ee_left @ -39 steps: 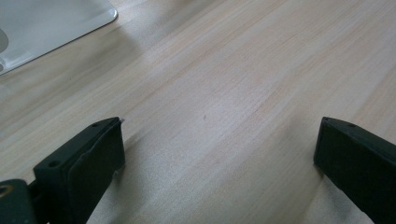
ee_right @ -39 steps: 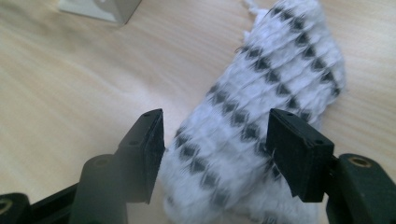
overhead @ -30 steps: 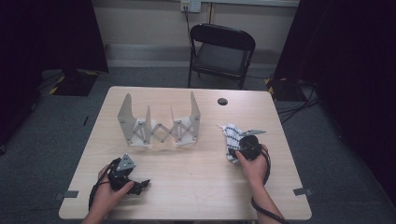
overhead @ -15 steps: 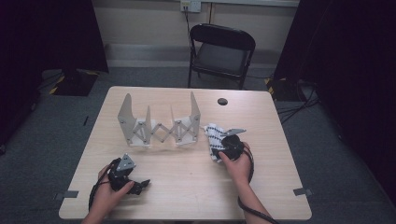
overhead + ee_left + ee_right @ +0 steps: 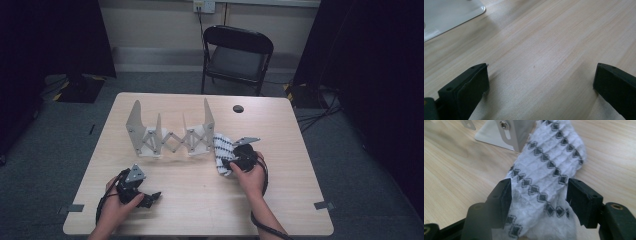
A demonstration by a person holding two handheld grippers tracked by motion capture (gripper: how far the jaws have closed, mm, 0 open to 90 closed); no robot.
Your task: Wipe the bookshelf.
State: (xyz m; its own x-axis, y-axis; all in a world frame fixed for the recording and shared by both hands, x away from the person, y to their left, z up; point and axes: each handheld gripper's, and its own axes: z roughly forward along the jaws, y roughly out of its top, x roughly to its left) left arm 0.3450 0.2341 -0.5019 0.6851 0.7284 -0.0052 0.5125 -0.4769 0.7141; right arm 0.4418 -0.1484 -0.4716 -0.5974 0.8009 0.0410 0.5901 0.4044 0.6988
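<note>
White cloth (image 5: 544, 177) printed with rows of black diamonds lay bunched between the jaws of the right gripper (image 5: 537, 195), both pads pressing into its folds, so the claw pinched the cloth; the jaws had just been opening a little with the cloth between them. From the high view the cloth (image 5: 222, 150) sat on the pale wooden table (image 5: 200, 200), just beside the right end of an expanding metal rack (image 5: 172, 135) with upright plates joined by a scissor lattice. In the right gripper view the far end of the cloth reached the foot of the nearest rack plate (image 5: 506, 132); whether it touched could not be told.

The right gripper (image 5: 235, 160) was held in a hand (image 5: 250, 175) near the table's middle right. The left gripper (image 5: 150, 198) rested low over the near left of the table, well apart from the cloth, in the other hand (image 5: 116, 205). Its jaws stood spread wide over bare wood (image 5: 541, 57), pinching nothing, with a corner of the rack's base (image 5: 449, 15) beyond them.

A black folding chair (image 5: 235, 55) stood behind the table.
</note>
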